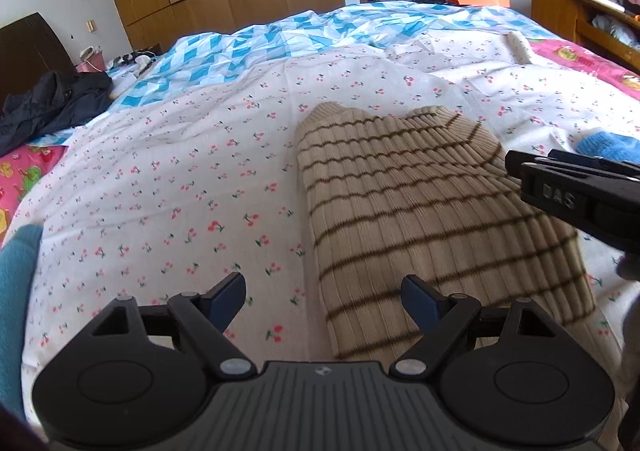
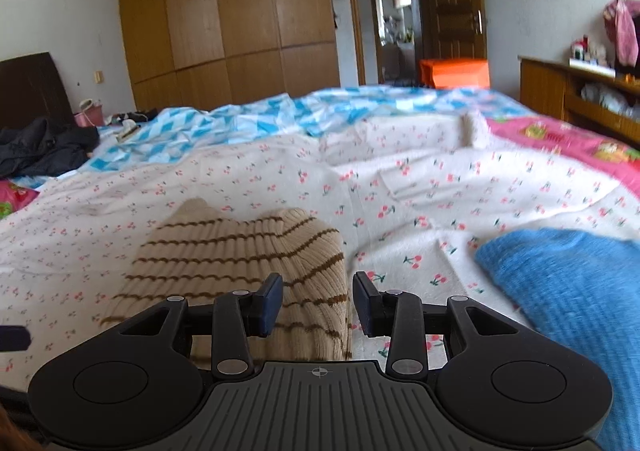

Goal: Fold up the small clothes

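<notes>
A bed covered by a cherry-print sheet [image 1: 168, 171] fills both wrist views. At the far left a dark jacket [image 1: 48, 103] lies crumpled near the headboard, and a teal cloth [image 1: 16, 291] shows at the left edge of the left wrist view.

The left gripper [image 1: 324, 299] hangs over the sheet with its jaws spread wide and nothing between the pads. Its left finger is above bare sheet, while its right finger sits over the near left part of the striped beige knit garment [image 1: 400, 191]. The garment lies flat on the sheet, ahead and to the right of this gripper, running from the near edge up toward the middle of the bed.

In the right wrist view the same garment [image 2: 224, 251] lies ahead and left of centre. The right gripper [image 2: 318, 303] has its jaws partly apart, and the garment's right edge shows in the gap between them. I cannot tell whether the pads touch the fabric. From the left wrist view, this gripper [image 1: 576, 191] reaches in over the garment's right side.

Farther right, a blue knit piece [image 2: 568, 291] lies on the sheet, apart from the striped garment.
</notes>
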Available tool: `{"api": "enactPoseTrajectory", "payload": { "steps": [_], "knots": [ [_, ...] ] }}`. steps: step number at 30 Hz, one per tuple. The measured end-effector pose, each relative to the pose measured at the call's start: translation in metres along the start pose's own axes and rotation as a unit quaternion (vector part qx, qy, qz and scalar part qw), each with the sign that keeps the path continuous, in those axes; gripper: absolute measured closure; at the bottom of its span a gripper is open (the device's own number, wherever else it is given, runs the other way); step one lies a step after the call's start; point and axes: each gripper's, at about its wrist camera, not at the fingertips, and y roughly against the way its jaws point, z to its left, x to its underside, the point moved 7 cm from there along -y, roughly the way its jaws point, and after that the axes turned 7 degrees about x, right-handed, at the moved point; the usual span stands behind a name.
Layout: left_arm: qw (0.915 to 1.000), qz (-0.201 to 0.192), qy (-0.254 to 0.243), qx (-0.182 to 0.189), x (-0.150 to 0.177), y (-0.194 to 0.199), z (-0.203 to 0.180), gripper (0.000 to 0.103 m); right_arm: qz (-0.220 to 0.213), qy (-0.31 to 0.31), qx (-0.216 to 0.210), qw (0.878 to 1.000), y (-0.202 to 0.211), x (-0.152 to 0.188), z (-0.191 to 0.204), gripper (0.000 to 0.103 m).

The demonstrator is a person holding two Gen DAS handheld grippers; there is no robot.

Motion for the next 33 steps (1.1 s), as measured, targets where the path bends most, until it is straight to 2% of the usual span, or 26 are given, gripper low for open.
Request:
{"api": "enactPoseTrajectory", "payload": {
  "steps": [3,6,10,15,19,24,33],
  "knots": [
    [0.9999,0.004,0.005,0.009,0.006,0.001,-0.002,0.013,0.012,0.019,-0.004,1.0,0.012,0.016,0.002,0.067],
    [0.9999,0.011,0.001,0.011,0.01,-0.001,-0.005,0.013,0.05,0.032,0.016,0.998,0.004,0.034,-0.006,0.067],
    [0.9997,0.023,-0.002,0.01,0.016,-0.004,-0.007,0.013,0.075,0.01,0.022,0.997,-0.006,0.041,-0.018,0.067],
    [0.9992,0.038,-0.002,0.011,0.024,-0.008,-0.006,0.013,0.073,0.04,0.033,0.996,-0.007,0.049,-0.012,0.067],
    [0.9992,0.038,-0.005,0.01,0.027,-0.003,-0.006,0.013,0.075,0.021,0.031,0.996,-0.004,0.048,-0.015,0.067],
    [0.9993,0.034,-0.001,0.015,0.031,0.005,-0.007,0.013,0.055,0.013,0.029,0.998,0.014,0.045,-0.017,0.067],
    [0.9981,0.053,0.002,0.031,0.045,0.004,-0.017,0.013,0.055,0.016,0.042,0.997,0.047,0.056,-0.02,0.062]
  ]
}}
